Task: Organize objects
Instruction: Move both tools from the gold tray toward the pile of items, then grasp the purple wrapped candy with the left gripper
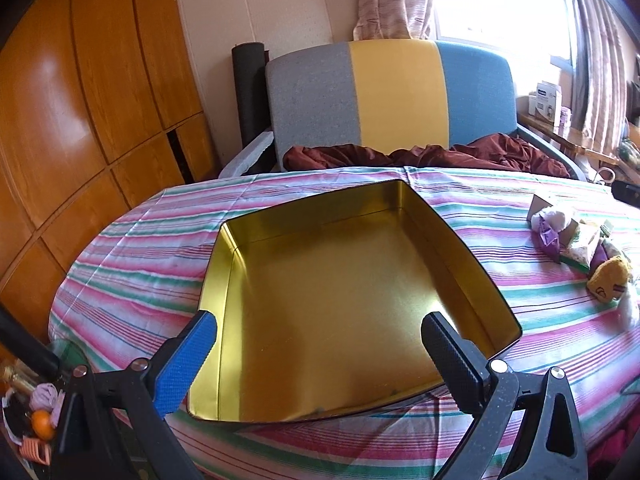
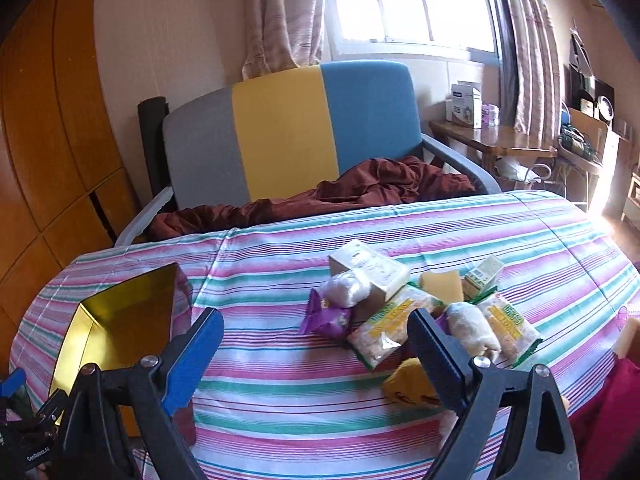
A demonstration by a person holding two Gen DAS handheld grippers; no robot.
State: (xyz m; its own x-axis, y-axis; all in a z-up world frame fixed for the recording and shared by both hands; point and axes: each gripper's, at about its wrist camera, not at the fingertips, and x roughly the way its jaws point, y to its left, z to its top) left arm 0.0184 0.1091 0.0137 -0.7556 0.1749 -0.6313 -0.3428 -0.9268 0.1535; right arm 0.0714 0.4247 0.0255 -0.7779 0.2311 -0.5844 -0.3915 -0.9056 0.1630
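Observation:
An open, empty gold tin box [image 1: 340, 280] lies on the striped tablecloth; it also shows at the left of the right wrist view [image 2: 120, 320]. My left gripper [image 1: 320, 344] is open and empty, over the tin's near edge. A pile of snack packets lies to the right: a purple packet [image 2: 326, 320], a cream carton [image 2: 368, 268], green-labelled bags [image 2: 384, 328], a yellow packet [image 2: 408, 384]. The pile shows at the right edge of the left wrist view [image 1: 580, 240]. My right gripper [image 2: 316, 344] is open and empty, just short of the pile.
The striped table [image 2: 280, 400] drops off at the front and left. A grey, yellow and blue armchair [image 2: 288, 128] with a maroon cloth [image 2: 360, 192] stands behind it. A wooden wardrobe [image 1: 80, 120] is on the left, a side table [image 2: 500, 140] at the right.

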